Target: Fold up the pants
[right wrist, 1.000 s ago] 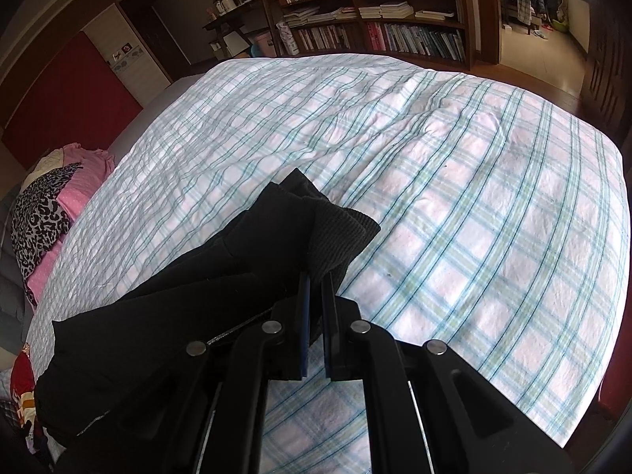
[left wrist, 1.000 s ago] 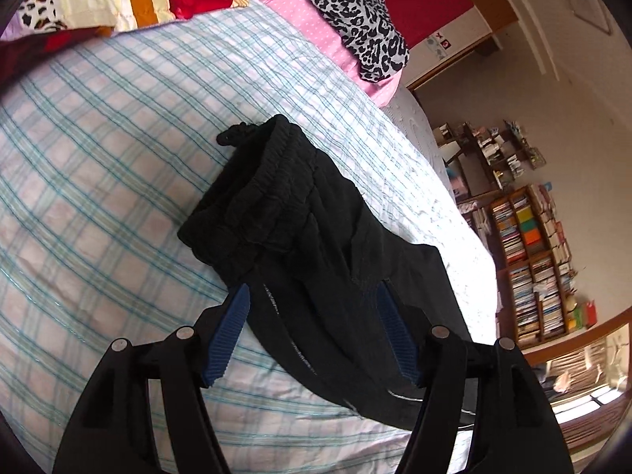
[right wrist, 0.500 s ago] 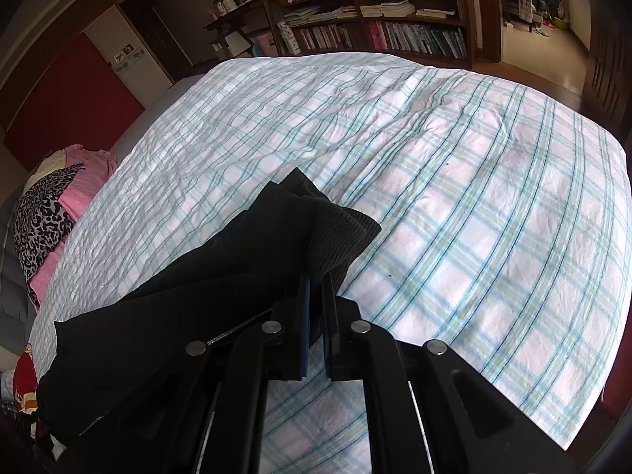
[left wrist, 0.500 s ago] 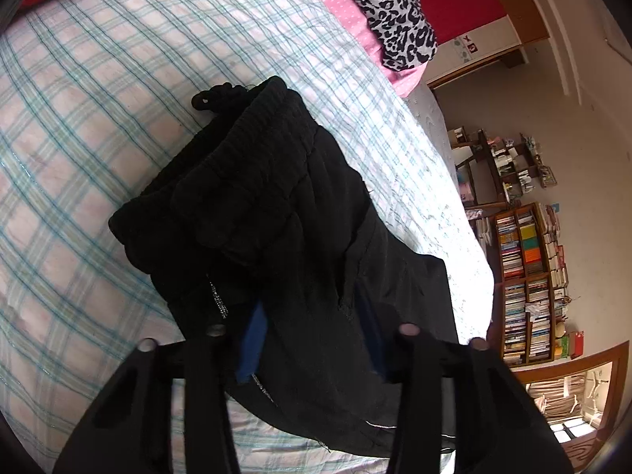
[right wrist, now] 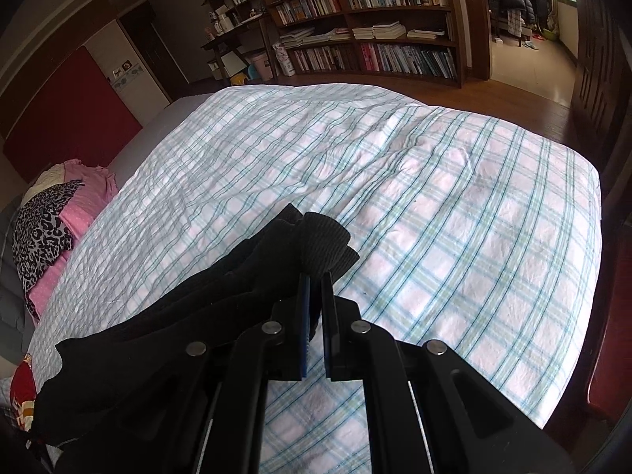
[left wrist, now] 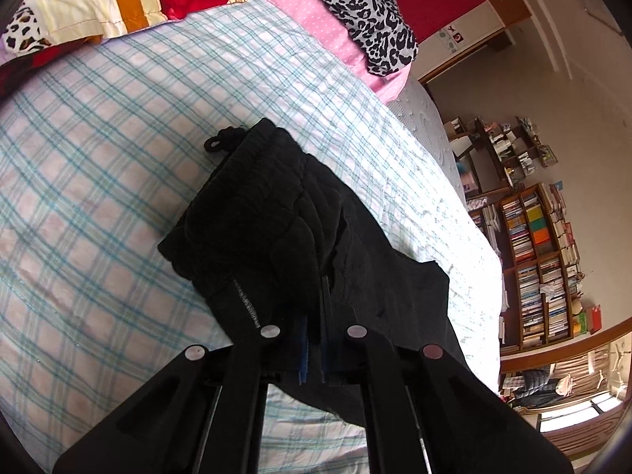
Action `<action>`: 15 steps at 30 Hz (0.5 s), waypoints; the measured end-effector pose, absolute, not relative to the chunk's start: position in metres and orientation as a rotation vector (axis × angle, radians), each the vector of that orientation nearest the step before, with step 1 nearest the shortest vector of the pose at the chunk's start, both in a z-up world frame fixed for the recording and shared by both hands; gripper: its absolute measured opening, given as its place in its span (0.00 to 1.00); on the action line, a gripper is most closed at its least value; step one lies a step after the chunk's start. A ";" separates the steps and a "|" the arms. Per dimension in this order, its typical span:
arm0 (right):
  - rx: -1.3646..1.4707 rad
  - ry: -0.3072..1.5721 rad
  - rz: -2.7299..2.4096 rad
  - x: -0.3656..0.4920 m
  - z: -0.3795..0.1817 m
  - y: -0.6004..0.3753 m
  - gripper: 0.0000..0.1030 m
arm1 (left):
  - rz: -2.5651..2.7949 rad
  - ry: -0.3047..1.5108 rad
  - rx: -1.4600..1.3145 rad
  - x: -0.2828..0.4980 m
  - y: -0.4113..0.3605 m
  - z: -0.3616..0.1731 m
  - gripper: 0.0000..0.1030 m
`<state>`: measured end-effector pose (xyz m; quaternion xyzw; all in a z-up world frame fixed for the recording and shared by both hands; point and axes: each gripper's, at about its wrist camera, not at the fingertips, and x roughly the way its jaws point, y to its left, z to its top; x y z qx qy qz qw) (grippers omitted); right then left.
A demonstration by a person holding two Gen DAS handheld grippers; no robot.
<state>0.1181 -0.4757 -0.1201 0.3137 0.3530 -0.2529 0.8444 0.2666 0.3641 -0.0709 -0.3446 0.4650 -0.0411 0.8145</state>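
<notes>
Black pants (left wrist: pixel 284 237) lie on a plaid bedsheet (left wrist: pixel 98 150), waistband and drawstring toward the pillows. My left gripper (left wrist: pixel 314 308) is shut on the pants' fabric near the waist end. In the right wrist view the pants (right wrist: pixel 237 296) stretch left from the ribbed leg cuffs (right wrist: pixel 326 249). My right gripper (right wrist: pixel 315 280) is shut on the cuffs, just above the sheet (right wrist: pixel 454 217).
Pillows and a leopard-print cloth on pink bedding (left wrist: pixel 355 12) lie at the head of the bed. Bookshelves (right wrist: pixel 375 39) stand beyond the foot of the bed. A dark wooden bed edge (right wrist: pixel 608 316) runs along the right side.
My left gripper was open over the pants and has closed on the fabric near the waistband. My right gripper has kept its grip on the cuffs and moved only slightly.
</notes>
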 end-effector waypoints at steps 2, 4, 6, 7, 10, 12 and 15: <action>0.648 0.774 -0.533 0.118 -0.129 -0.476 0.05 | -0.070 1.028 -0.691 0.262 0.363 -0.084 0.03; 0.627 0.805 -0.542 0.124 -0.141 -0.474 0.05 | -0.052 1.063 -0.670 0.260 0.363 -0.102 0.03; 0.625 0.818 -0.551 0.128 -0.154 -0.474 0.05 | -0.043 1.086 -0.662 0.260 0.362 -0.119 0.04; 0.636 0.818 -0.550 0.128 -0.158 -0.475 0.05 | -0.034 1.092 -0.656 0.259 0.361 -0.125 0.04; 0.635 0.811 -0.545 0.129 -0.155 -0.476 0.05 | -0.020 1.091 -0.607 0.257 0.358 -0.129 0.08; 0.631 0.781 -0.526 0.128 -0.144 -0.476 0.05 | -0.009 1.093 -0.570 0.259 0.356 -0.127 0.11; 0.617 0.705 -0.477 0.133 -0.111 -0.476 0.05 | -0.006 1.086 -0.565 0.260 0.355 -0.124 0.11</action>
